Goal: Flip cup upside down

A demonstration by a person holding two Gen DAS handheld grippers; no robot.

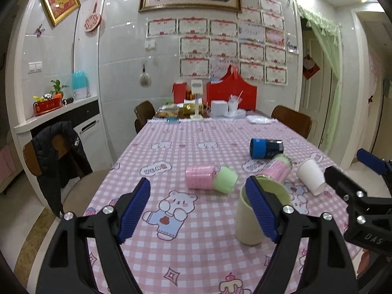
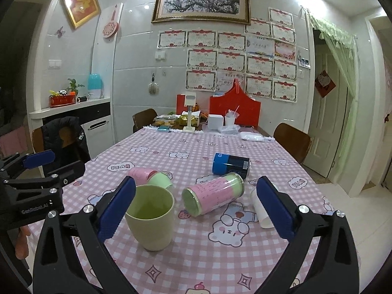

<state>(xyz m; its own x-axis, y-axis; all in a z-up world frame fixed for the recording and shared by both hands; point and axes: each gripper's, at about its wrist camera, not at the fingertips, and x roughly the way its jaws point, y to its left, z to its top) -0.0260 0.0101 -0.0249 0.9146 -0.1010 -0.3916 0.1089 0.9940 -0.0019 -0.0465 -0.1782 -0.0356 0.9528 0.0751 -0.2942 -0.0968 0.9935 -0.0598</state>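
Note:
A pale green cup [image 2: 150, 216] stands upright, mouth up, on the pink checked tablecloth [image 2: 196, 264]. In the left wrist view the cup [image 1: 247, 223] sits partly behind my left gripper's right finger. My left gripper [image 1: 198, 210] is open and empty, with the cup at its right finger. My right gripper [image 2: 196, 210] is open and empty, with the cup just inside its left finger. Each gripper shows at the edge of the other's view: the right gripper [image 1: 362, 178] and the left gripper [image 2: 46, 169].
Lying on their sides beyond the cup are a pink cup [image 2: 140, 174] with a green cup [image 2: 160, 181], a pink-and-green tumbler [image 2: 213, 193], a blue can [image 2: 230, 165] and a white paper cup [image 2: 261, 208]. Boxes and food crowd the far end of the table. Chairs stand around it.

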